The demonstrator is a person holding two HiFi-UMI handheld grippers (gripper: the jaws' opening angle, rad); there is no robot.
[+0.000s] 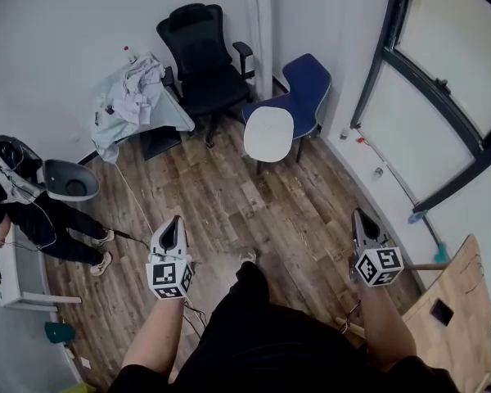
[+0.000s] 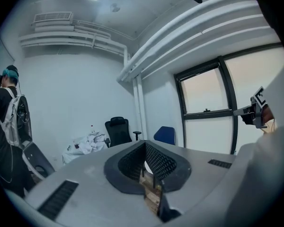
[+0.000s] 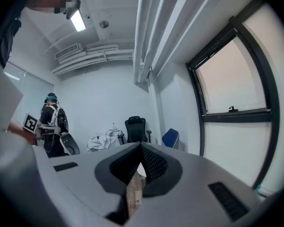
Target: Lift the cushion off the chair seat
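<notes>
- My head camera looks steeply down on the wood floor (image 1: 295,211).
- The cameras on my left gripper (image 1: 175,221) and right gripper (image 1: 359,216) face almost level along their jaws.
- All three views share the distant black office chair (image 1: 200,56) and blue chair (image 1: 309,84).

No words, numbers, brand names or signs can be read in any view. The only printed marks are the black-and-white square patterns on the left marker cube (image 1: 170,277) of the left gripper (image 1: 175,219) and the right marker cube (image 1: 379,266) of the right gripper (image 1: 358,214). These are coded blocks, not letters or digits.
</notes>
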